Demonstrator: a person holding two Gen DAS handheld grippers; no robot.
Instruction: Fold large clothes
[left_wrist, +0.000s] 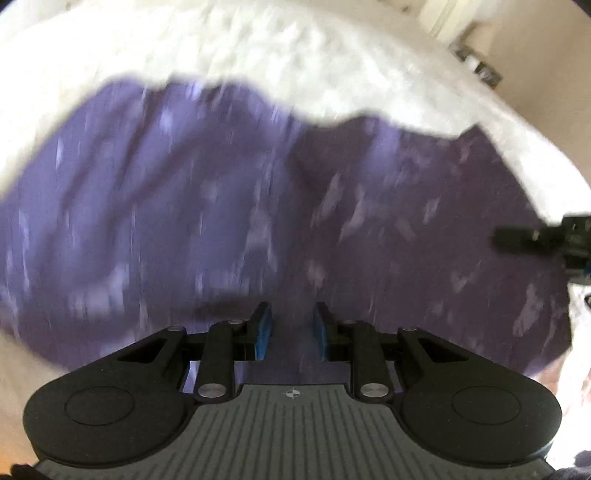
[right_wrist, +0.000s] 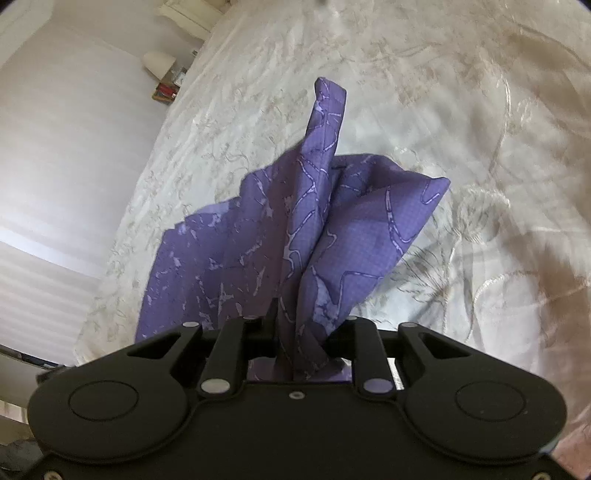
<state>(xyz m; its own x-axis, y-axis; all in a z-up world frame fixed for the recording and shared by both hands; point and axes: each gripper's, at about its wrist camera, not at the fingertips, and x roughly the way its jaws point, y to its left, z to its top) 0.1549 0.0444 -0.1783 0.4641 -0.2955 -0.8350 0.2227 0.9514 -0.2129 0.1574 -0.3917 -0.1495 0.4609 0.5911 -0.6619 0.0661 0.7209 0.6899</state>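
A large purple patterned garment (left_wrist: 258, 206) lies spread on a white embroidered bedspread (left_wrist: 258, 48). The left wrist view is motion-blurred. My left gripper (left_wrist: 291, 326) is open, its blue pads (left_wrist: 264, 334) apart just above the cloth, nothing between them. My right gripper (right_wrist: 301, 332) is shut on a bunched corner of the purple garment (right_wrist: 314, 236), lifting it so folds rise above the bedspread (right_wrist: 461, 129). The right gripper also shows at the right edge of the left wrist view (left_wrist: 546, 236).
The bed edge runs along the left of the right wrist view, with a pale floor (right_wrist: 55, 166) beyond it. A small bedside stand with a white lamp (right_wrist: 159, 64) and small items stands near the far corner.
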